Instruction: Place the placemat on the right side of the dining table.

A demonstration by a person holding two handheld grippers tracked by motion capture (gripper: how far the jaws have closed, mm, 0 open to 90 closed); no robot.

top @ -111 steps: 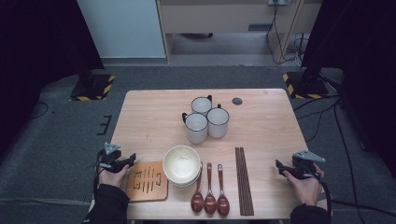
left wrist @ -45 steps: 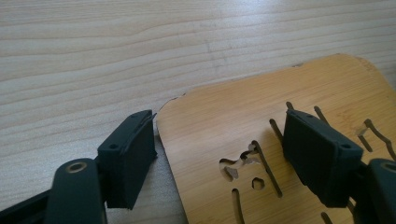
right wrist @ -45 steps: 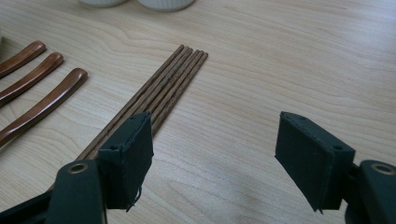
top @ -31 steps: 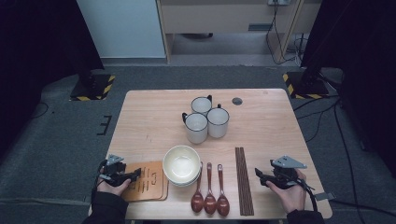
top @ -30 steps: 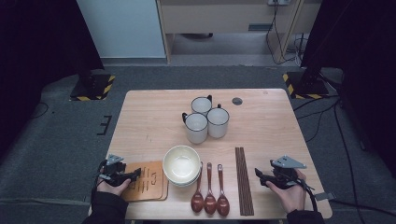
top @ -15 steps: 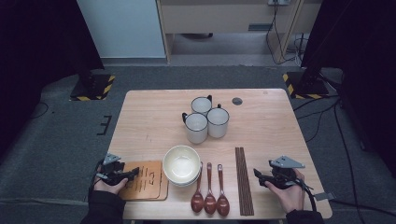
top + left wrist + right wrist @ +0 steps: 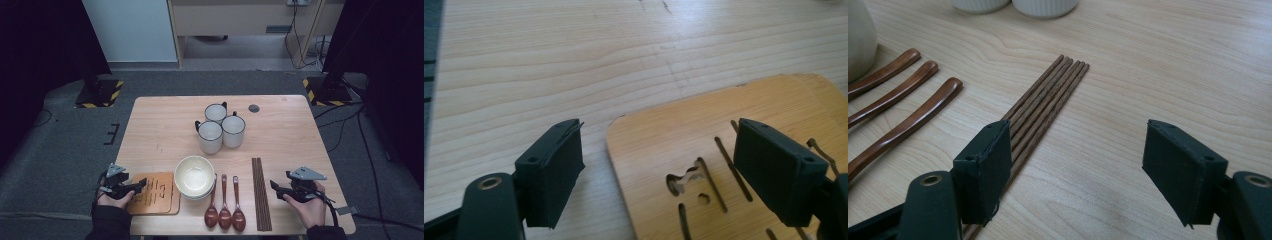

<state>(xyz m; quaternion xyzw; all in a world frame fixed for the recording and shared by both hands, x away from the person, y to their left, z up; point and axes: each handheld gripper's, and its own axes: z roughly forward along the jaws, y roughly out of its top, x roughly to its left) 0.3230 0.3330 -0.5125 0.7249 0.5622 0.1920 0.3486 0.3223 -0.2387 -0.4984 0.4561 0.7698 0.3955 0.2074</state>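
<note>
The wooden trivet (image 7: 724, 165) at the table's (image 7: 165, 125) near left corner is being straddled by the left gripper (image 7: 674, 175), jaws just opened wider, nothing pinched; a closing grip on its edge is likely being called for next; the right gripper (image 7: 1078, 170) is being held open beside the chopsticks (image 7: 1043, 105); bare tabletop is being left beyond.
</note>
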